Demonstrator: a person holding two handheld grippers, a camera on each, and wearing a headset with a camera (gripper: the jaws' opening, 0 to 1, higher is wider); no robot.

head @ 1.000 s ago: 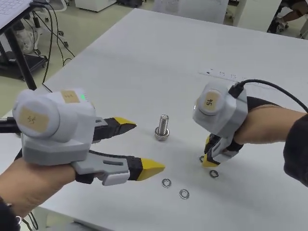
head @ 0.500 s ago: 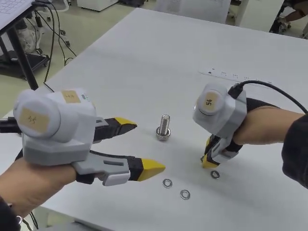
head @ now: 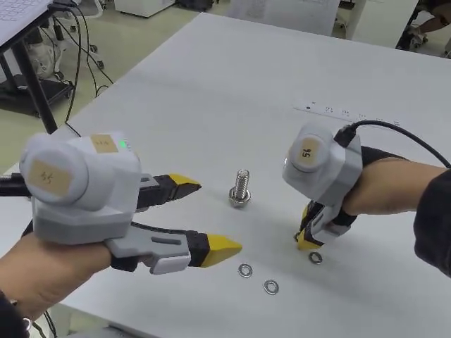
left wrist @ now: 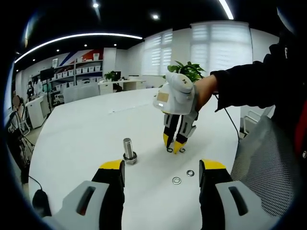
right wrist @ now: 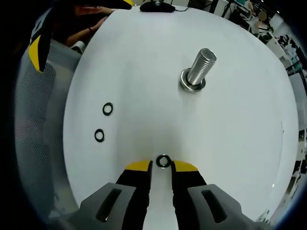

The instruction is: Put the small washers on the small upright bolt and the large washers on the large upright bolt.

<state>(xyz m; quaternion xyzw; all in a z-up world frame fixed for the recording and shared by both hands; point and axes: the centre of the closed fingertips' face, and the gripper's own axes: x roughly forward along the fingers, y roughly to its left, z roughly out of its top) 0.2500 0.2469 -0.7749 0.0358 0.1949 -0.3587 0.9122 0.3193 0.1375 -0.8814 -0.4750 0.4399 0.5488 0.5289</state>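
An upright steel bolt [head: 239, 189] stands mid-table, also seen as the bolt [right wrist: 197, 67] and the bolt [left wrist: 128, 150]. My right gripper [head: 308, 241] points down at the table with its jaws a narrow gap apart. A small washer [right wrist: 163, 161] lies flat between its yellow tips. Another washer [head: 315, 258] lies just beside it. Two more washers [head: 245, 270] [head: 270, 286] lie nearer the front edge. My left gripper [head: 204, 215] hovers wide open left of the bolt and holds nothing.
The white table [head: 211, 84] stretches far back, with a white power strip [head: 338, 111] behind my right hand. A black cable [head: 394, 127] runs from the right gripper. The table's front edge lies just below the loose washers.
Hardly anything: my right gripper has eased slightly lower over the washer at its tips. The left gripper, the bolt and the loose washers stay where they were.
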